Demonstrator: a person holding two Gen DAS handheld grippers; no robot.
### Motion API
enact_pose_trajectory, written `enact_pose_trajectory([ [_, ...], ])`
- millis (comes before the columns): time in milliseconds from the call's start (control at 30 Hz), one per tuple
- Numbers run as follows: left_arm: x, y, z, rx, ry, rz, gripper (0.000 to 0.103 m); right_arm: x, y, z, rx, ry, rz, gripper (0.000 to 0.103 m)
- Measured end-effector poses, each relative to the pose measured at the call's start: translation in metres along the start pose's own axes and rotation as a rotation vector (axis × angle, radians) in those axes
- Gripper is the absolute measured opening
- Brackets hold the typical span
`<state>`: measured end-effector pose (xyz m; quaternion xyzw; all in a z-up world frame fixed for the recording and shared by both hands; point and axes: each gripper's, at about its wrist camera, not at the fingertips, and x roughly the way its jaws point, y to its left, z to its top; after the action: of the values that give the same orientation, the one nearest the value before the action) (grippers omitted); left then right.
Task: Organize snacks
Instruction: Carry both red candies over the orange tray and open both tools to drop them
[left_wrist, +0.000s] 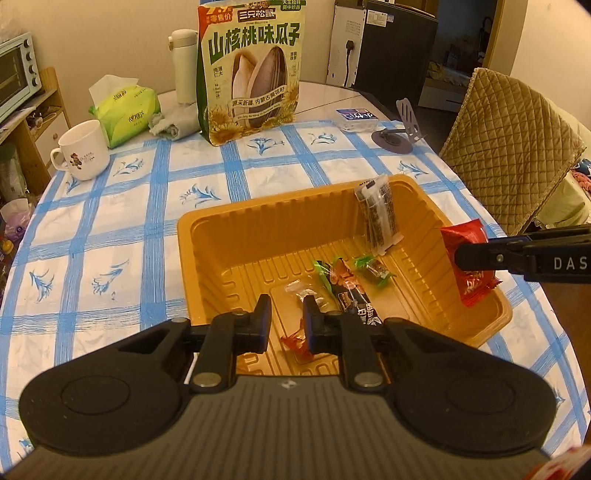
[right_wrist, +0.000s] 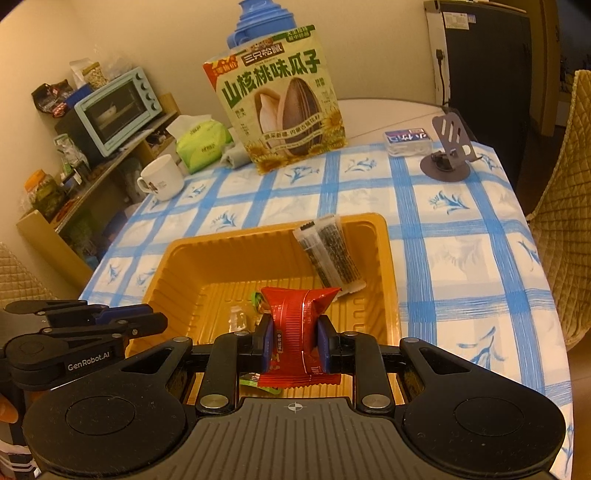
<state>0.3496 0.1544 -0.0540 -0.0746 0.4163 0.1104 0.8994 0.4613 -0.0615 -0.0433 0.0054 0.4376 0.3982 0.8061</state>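
An orange plastic tray (left_wrist: 258, 206) (right_wrist: 258, 232) sits on the checked tablecloth. On its floor lie several small wrapped candies (left_wrist: 373, 271) and a black bar (left_wrist: 354, 302), and a dark stick packet (left_wrist: 380, 214) (right_wrist: 328, 254) leans in its far right corner. My left gripper (left_wrist: 288, 302) (right_wrist: 162, 319) hangs over the tray's near side. Its jaws are nearly together with nothing pinched between them, and a small red candy (left_wrist: 295, 341) shows just below them. My right gripper (right_wrist: 295, 321) (left_wrist: 460, 254) is shut on a red snack packet (right_wrist: 299, 332) (left_wrist: 469, 266) above the tray's right side.
A big sunflower-seed bag (left_wrist: 251, 70) (right_wrist: 284, 107) stands behind the tray. A white mug (left_wrist: 83, 149), a green tissue pack (left_wrist: 125, 110) and a thermos (left_wrist: 183, 62) are at the back left. A phone stand (left_wrist: 402, 129) and a small box (left_wrist: 356, 116) are at the back right, beside a quilted chair (left_wrist: 509, 147).
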Motion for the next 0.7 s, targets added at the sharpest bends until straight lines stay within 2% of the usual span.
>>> enact_pose_trajectory([
  [533, 0.005, 0.001, 0.003, 0.007, 0.004, -0.013, 0.018, 0.016, -0.004, 0.001, 0.008, 0.043, -0.016, 0.025],
  [567, 0.005, 0.001, 0.004, 0.007, 0.004, -0.014, 0.019, 0.017, -0.005, 0.0, 0.009, 0.044, -0.021, 0.025],
  [633, 0.004, 0.001, 0.003, 0.008, 0.0, -0.014, 0.036, 0.019, -0.004, 0.001, 0.004, 0.048, -0.027, 0.026],
  [667, 0.003, 0.0, 0.003, 0.011, -0.004, -0.012, 0.04, 0.019, -0.004, 0.001, -0.001, 0.049, -0.025, 0.03],
  [700, 0.002, 0.0, 0.002, 0.015, -0.007, -0.011, 0.046, 0.019, -0.004, 0.001, -0.006, 0.049, -0.025, 0.041],
])
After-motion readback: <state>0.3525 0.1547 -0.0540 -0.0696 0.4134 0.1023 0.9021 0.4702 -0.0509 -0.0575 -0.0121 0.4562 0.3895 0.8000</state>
